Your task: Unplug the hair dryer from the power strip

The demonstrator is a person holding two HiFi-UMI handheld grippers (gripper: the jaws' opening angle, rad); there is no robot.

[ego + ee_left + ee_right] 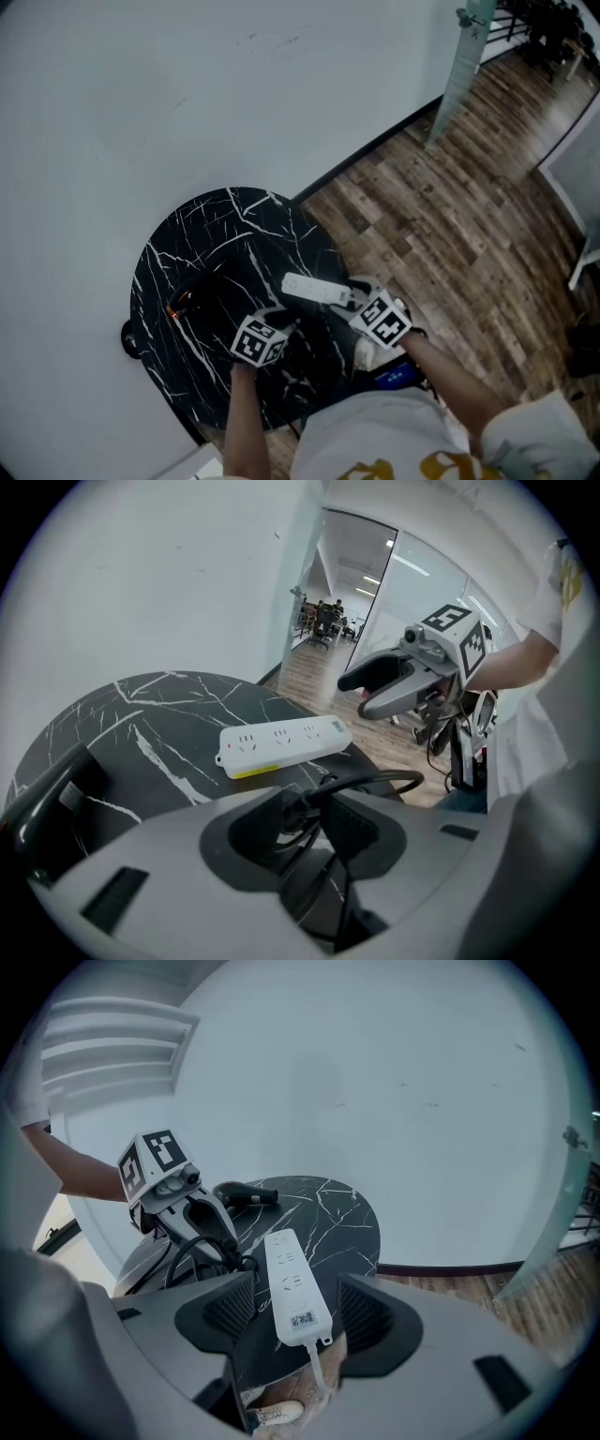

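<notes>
Head view: white power strip (317, 290) is laid on the table (216, 230), hair dryer (202, 286) at its 9 o'clock. Left gripper view: left gripper (305, 817) is clamped on the black plug (302, 803), held clear of the strip; sockets (281, 735) are seen empty. Right gripper view: right gripper (302, 1314) jaws are spread astride the strip's 6 o'clock end, no contact, likely kept there for bracing.

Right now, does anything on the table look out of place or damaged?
Nothing spilled or damaged. The white power strip lies right by the edge of the table with nothing plugged in; the left tool grips the black cord.
</notes>
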